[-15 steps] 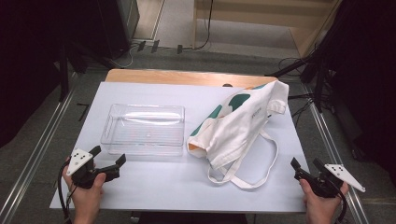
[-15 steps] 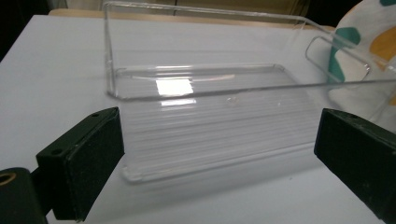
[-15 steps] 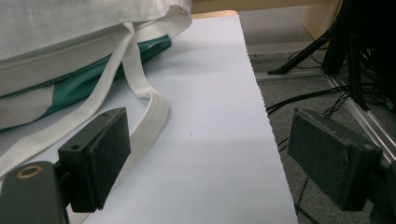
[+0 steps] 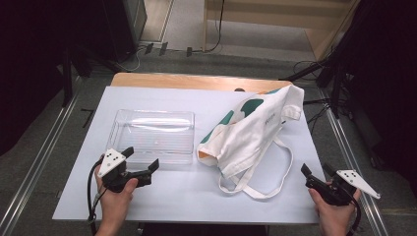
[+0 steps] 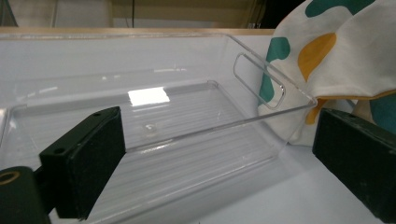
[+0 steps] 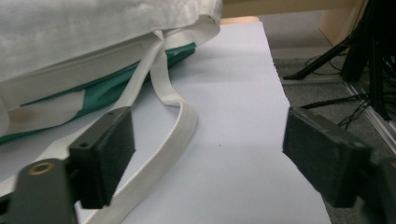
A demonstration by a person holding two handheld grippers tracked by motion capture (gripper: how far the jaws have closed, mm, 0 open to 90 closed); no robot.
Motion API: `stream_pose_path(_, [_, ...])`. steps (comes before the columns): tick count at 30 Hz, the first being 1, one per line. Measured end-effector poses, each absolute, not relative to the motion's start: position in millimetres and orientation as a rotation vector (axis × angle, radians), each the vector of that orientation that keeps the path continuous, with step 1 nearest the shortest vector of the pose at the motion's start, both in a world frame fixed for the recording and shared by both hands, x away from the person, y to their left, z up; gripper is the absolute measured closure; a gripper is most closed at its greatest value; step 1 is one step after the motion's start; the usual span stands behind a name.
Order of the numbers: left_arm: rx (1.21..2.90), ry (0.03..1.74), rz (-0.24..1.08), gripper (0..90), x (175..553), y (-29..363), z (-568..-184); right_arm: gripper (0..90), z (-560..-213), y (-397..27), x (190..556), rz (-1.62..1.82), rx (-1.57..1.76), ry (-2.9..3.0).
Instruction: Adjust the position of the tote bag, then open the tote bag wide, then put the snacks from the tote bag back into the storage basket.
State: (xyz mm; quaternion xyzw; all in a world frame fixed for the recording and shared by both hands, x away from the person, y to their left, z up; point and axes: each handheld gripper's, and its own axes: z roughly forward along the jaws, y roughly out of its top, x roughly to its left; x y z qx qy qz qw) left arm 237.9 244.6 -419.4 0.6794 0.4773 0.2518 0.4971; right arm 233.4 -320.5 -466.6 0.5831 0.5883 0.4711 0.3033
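Observation:
A clear plastic tray (image 4: 152,114) lies on the white table sheet, left of centre. Beside it on the right lies a white tote bag (image 4: 255,128) with green and orange patches, its strap (image 4: 275,182) looping toward the front. My left gripper (image 4: 142,157) is open just before the tray's near right corner, nothing between its jaws. In the left gripper view the tray's rim (image 5: 261,116) and the bag (image 5: 345,51) lie ahead of the gripper (image 5: 215,154). My right gripper (image 4: 314,169) stands open at the front right. The right gripper view shows the strap (image 6: 173,135) in front of the gripper (image 6: 210,154).
The white sheet (image 4: 196,196) covers a wooden table whose far edge (image 4: 196,81) shows at the back. Metal rails run along both sides of the table. Cables and dark stands (image 4: 339,73) crowd the floor at the right and behind.
My left gripper has moved forward and to the right, up to the tray's near edge. The right gripper has hardly shifted. Tray and bag lie as before.

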Motion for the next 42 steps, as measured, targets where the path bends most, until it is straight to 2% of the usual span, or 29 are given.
stream_pose_path(1, [1.648, 1.148, 0.615, 4.6, 238.5, 242.5, -417.5, 29.3, -466.0, -319.4, 232.5, 1.248, 1.534, 1.554])
stream_pose_path(8, [1.655, 1.129, 0.589, 6.8, 240.8, 230.9, -410.2, 42.2, -464.1, -319.7, 232.3, 1.265, 1.505, 1.511])
stream_pose_path(10, [1.654, 1.116, 0.577, 6.9, 241.7, 225.2, -409.4, 51.1, -463.8, -321.0, 232.4, 1.313, 1.482, 1.517])
stream_pose_path(13, [1.666, 1.096, 0.552, 6.9, 244.6, 212.2, -406.9, 54.0, -464.9, -321.2, 235.0, 1.387, 1.421, 1.542])
stream_pose_path(22, [1.730, 1.008, 0.477, 7.9, 251.5, 159.5, -399.9, 52.3, -454.9, -307.7, 245.6, 1.357, 1.445, 1.617])
stream_pose_path(26, [1.739, 0.969, 0.440, 9.0, 250.8, 139.2, -399.4, 49.7, -453.5, -300.7, 251.7, 1.351, 1.464, 1.643])
stream_pose_path(29, [1.763, 0.936, 0.417, 9.0, 250.6, 126.1, -400.3, 44.1, -453.1, -294.1, 253.4, 1.330, 1.473, 1.667])
stream_pose_path(36, [1.784, 0.873, 0.366, 9.0, 251.1, 99.1, -402.4, 42.9, -452.0, -286.3, 256.1, 1.326, 1.466, 1.670])
stream_pose_path(40, [1.810, 0.830, 0.358, 18.5, 250.3, 84.2, -403.1, 43.0, -451.5, -285.1, 260.7, 1.318, 1.468, 1.668])
stream_pose_path(42, [1.825, 0.835, 0.355, 38.0, 251.0, 80.0, -404.3, 43.1, -451.1, -284.1, 262.4, 1.321, 1.474, 1.664])
